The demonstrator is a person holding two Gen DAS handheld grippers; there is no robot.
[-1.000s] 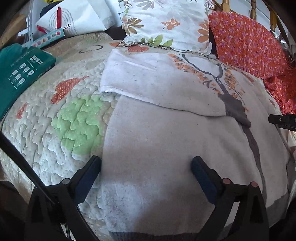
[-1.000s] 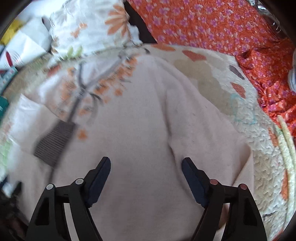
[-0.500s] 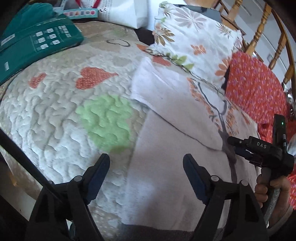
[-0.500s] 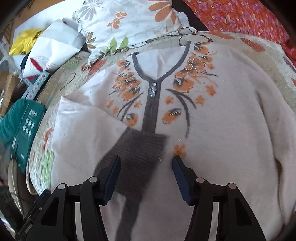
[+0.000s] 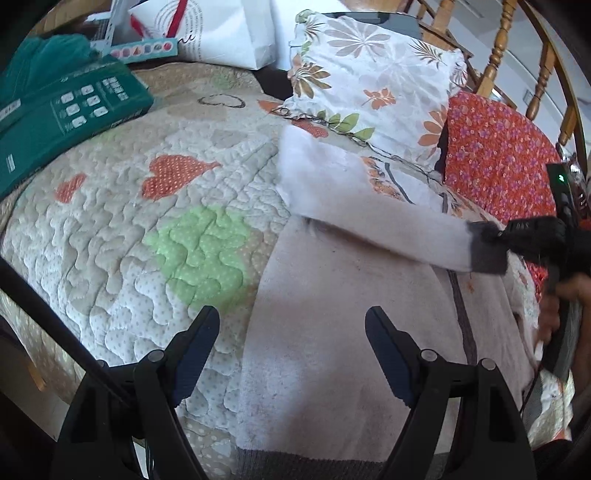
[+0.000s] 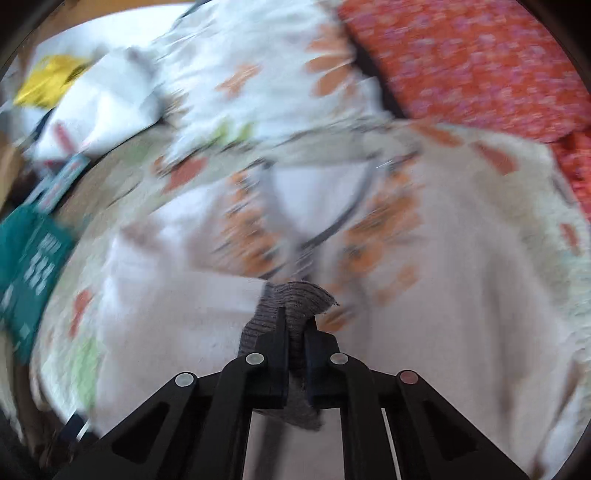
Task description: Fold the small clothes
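Observation:
A cream sweater (image 5: 332,332) with grey trim and orange flower print lies flat on a quilted bed (image 5: 147,221). Its left sleeve (image 5: 369,206) is folded across the chest. My right gripper (image 6: 295,325) is shut on the sleeve's grey cuff (image 6: 291,299) and holds it lifted over the front placket; the cuff (image 5: 487,251) and the gripper (image 5: 532,236) also show in the left wrist view. My left gripper (image 5: 291,332) is open and empty above the sweater's lower left edge near the grey hem (image 5: 314,461).
A floral pillow (image 5: 369,85) lies behind the sweater. An orange flowered cloth (image 5: 498,155) lies at the right, wooden chair spindles (image 5: 495,51) behind it. A green box (image 5: 62,114) and a white bag (image 5: 221,29) sit at the back left. The right wrist view is motion-blurred.
My right gripper has closed on the grey cuff and lifted it. My left gripper has stayed open over the sweater's lower left edge, moving little.

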